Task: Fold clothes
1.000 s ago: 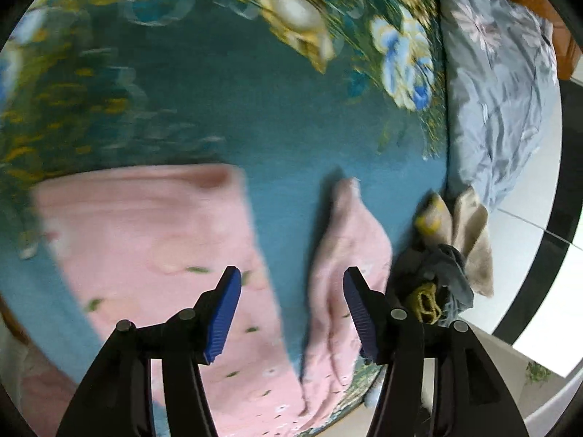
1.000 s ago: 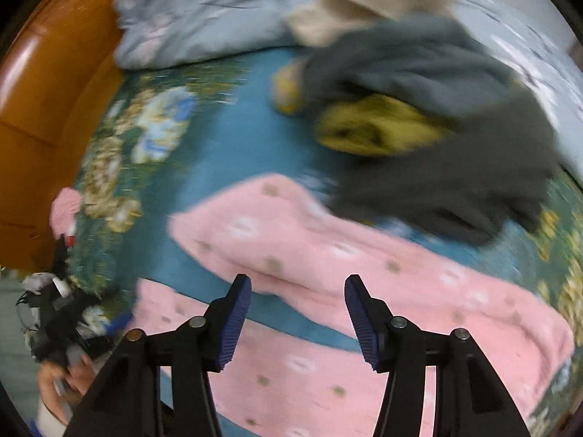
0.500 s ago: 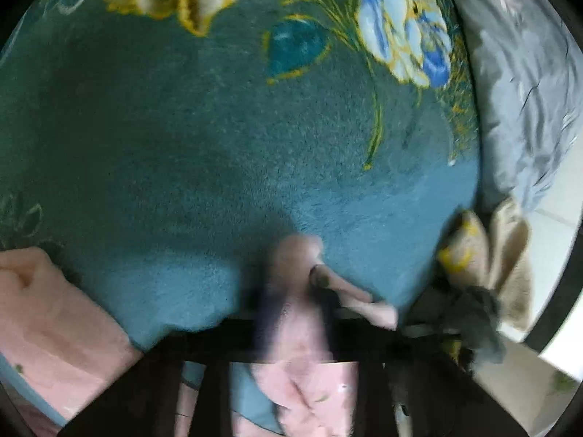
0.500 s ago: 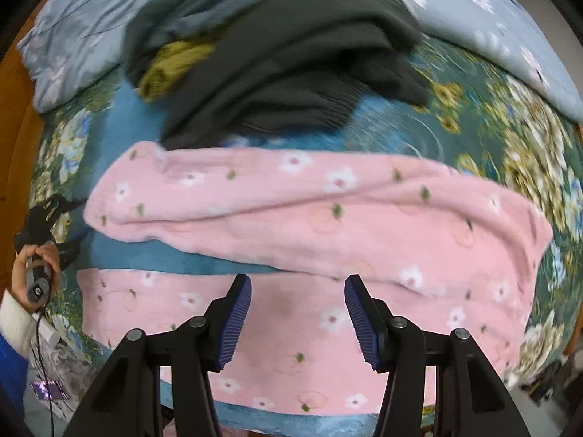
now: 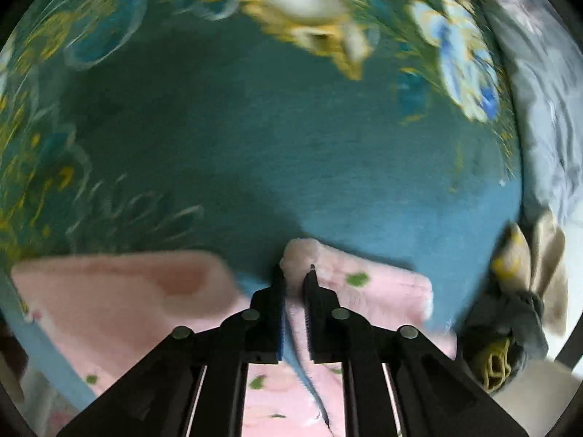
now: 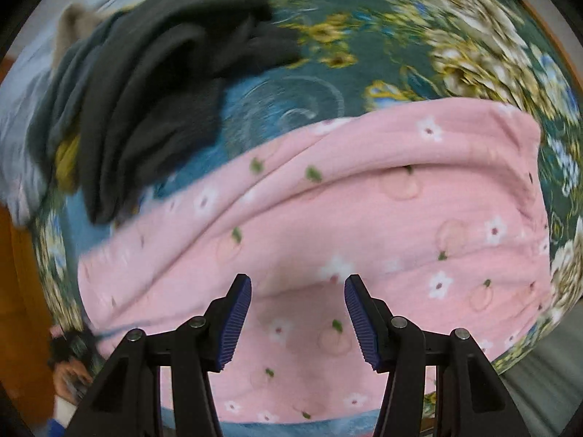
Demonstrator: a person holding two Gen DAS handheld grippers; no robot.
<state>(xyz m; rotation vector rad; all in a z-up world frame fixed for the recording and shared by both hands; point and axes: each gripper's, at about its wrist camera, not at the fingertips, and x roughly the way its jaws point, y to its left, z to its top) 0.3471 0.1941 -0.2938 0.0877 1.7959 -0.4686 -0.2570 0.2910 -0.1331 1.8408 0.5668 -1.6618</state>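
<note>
A pink fleece garment with flowers and peaches (image 6: pixel 364 211) lies spread on the teal floral bedspread (image 6: pixel 313 83). In the left wrist view one narrow end of the pink garment (image 5: pixel 364 287) is folded over, and my left gripper (image 5: pixel 294 273) pinches its tip. The jaws are opening slightly, with the cloth still pressed between the pads. My right gripper (image 6: pixel 298 284) points down over the middle of the garment. It is open, with nothing between its blue pads (image 6: pixel 237 313).
A heap of dark grey, olive and beige clothes (image 6: pixel 153 91) lies beside the pink garment and shows at the bed's edge (image 5: pixel 510 327). A grey-blue quilt (image 5: pixel 539 91) borders the bedspread. A person's hand (image 6: pixel 71 371) and the wooden bed frame (image 6: pixel 22 291) sit at the lower left.
My left gripper dropped onto the end of the pink garment and shut on it. My right gripper swept sideways over the garment and rolled, staying open.
</note>
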